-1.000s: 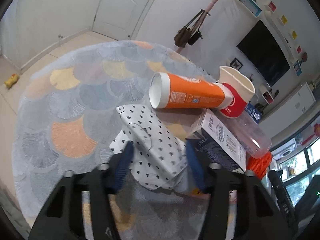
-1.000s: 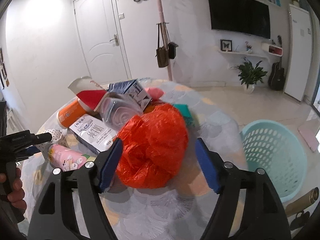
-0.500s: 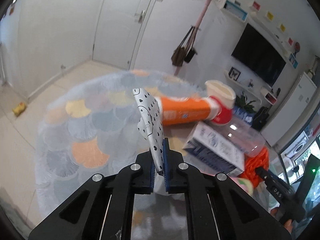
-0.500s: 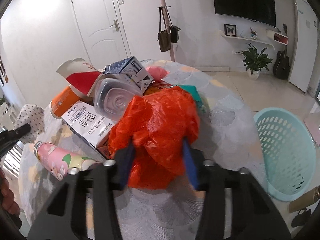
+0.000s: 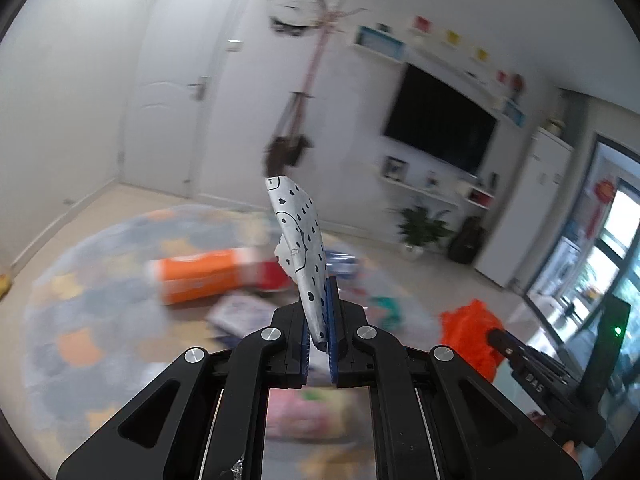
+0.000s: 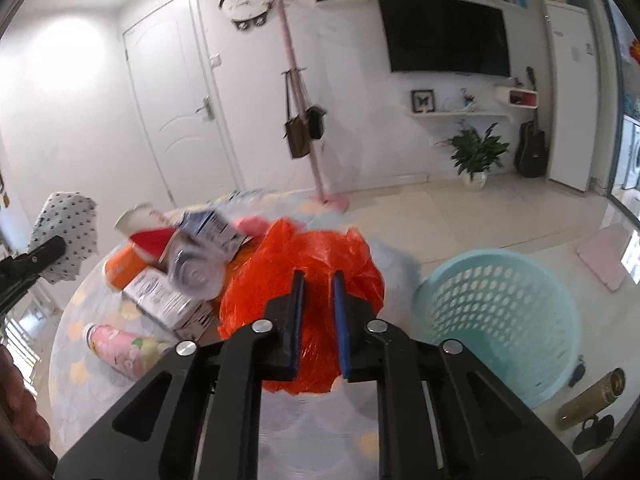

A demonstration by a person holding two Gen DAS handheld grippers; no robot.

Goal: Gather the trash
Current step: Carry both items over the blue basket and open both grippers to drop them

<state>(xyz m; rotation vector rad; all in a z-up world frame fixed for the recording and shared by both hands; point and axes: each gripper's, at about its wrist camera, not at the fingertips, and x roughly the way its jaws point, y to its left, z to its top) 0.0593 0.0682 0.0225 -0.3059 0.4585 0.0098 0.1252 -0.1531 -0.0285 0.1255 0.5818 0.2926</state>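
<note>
My left gripper (image 5: 318, 300) is shut on a white paper bag with dark hearts (image 5: 298, 232), held up above the table; the bag also shows at the left of the right wrist view (image 6: 66, 232). My right gripper (image 6: 318, 292) is shut on a crumpled orange plastic bag (image 6: 304, 264), lifted a little off the round table (image 6: 280, 432). That orange bag shows at the right of the left wrist view (image 5: 468, 332). A pale turquoise laundry-style basket (image 6: 504, 320) stands on the floor to the right of the table.
On the table lie an orange tube (image 6: 122, 270), a red and white paper cup (image 6: 146, 232), a clear plastic container (image 6: 192, 276), two cartons (image 6: 164, 300), and a pink bottle (image 6: 120, 350). A brass flask (image 6: 592, 396) lies on the floor.
My left gripper has lifted the heart-print bag higher and swung right. My right gripper has closed on the orange bag and raised it off the table.
</note>
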